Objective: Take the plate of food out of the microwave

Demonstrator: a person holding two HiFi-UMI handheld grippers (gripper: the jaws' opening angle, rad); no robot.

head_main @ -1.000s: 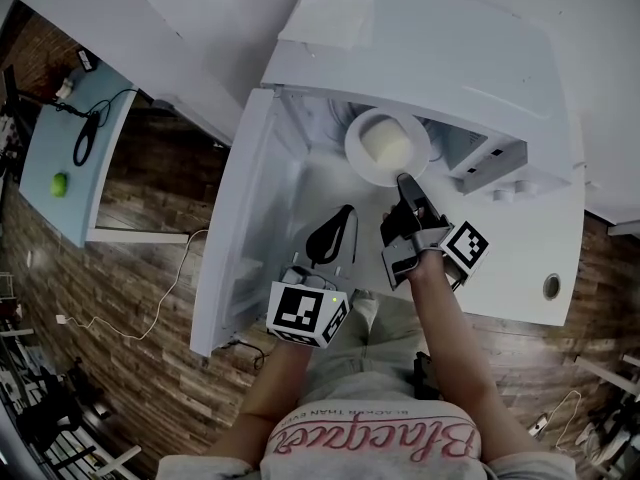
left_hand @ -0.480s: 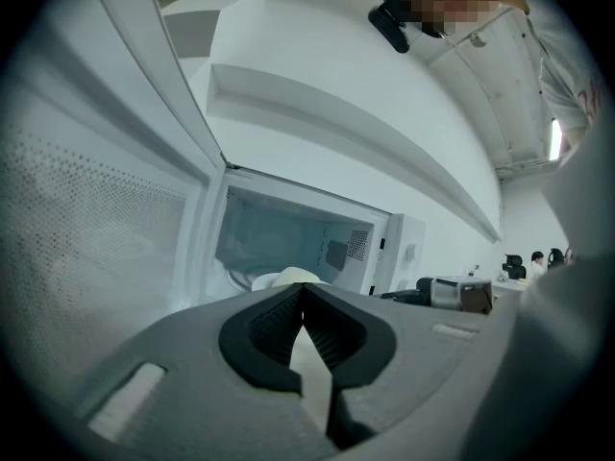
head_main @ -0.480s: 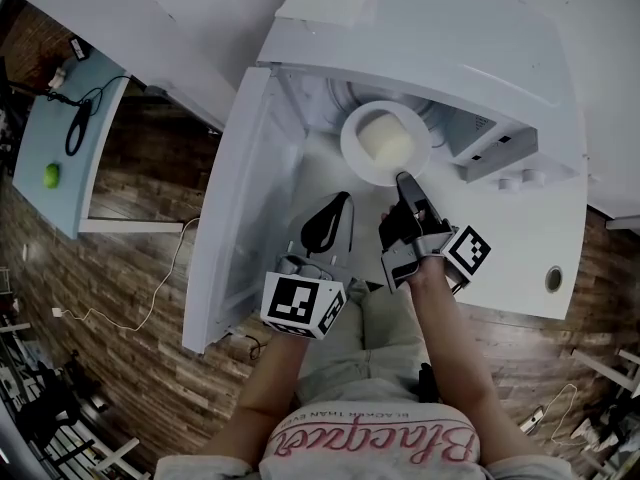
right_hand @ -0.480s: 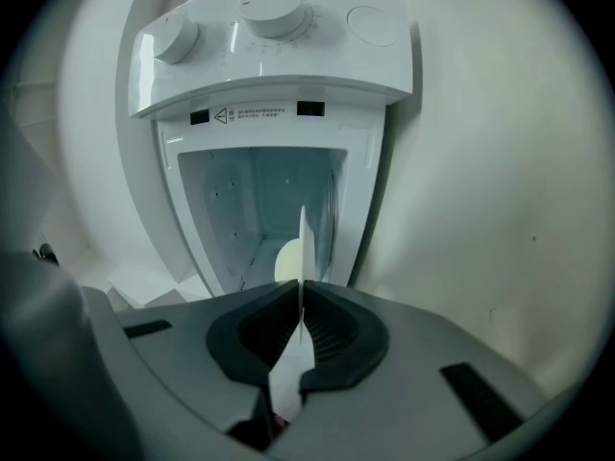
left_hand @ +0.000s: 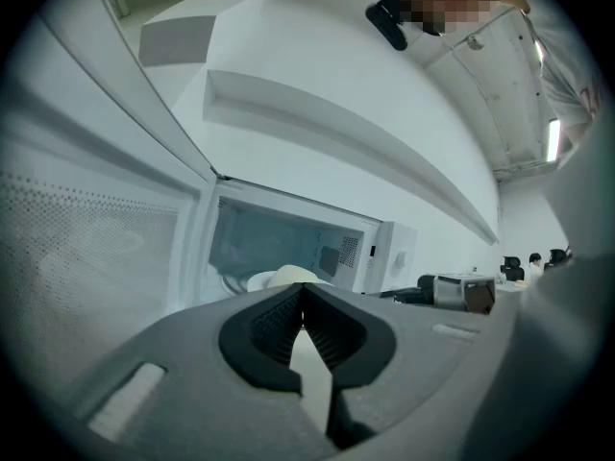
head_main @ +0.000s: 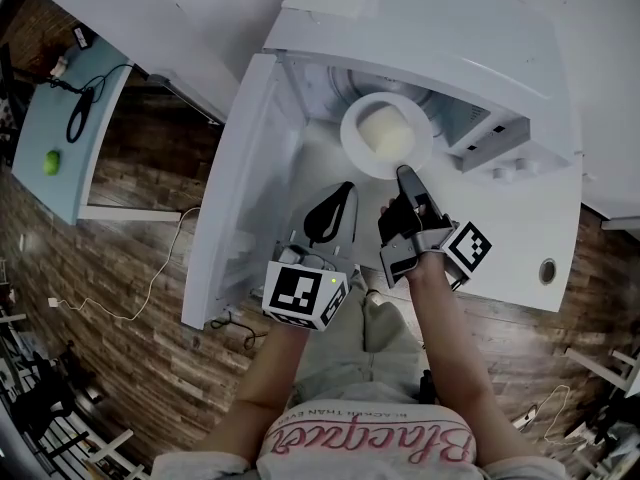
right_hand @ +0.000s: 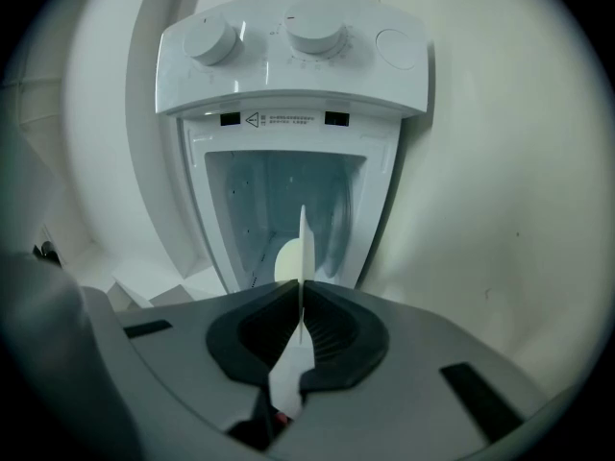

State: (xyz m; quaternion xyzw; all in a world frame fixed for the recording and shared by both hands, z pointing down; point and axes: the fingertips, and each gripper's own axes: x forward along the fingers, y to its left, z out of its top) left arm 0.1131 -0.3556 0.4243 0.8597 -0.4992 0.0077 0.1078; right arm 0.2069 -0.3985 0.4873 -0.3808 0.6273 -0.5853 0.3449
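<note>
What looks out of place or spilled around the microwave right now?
Nothing stands out. The plate looks level at the microwave's opening, the pale food whole in its middle, and the right gripper shut on its near rim. No spill shows.

The microwave (head_main: 430, 28) stands open — door (head_main: 235, 198) swung wide at the left, control panel (head_main: 500, 153) walling the right. The plate (head_main: 349, 148) fills the opening's middle; a free gap runs along its left.

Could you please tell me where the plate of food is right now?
Head view, centre top: the plate of food lies in the mouth of the open microwave, near rim pinched by the right gripper.
</note>
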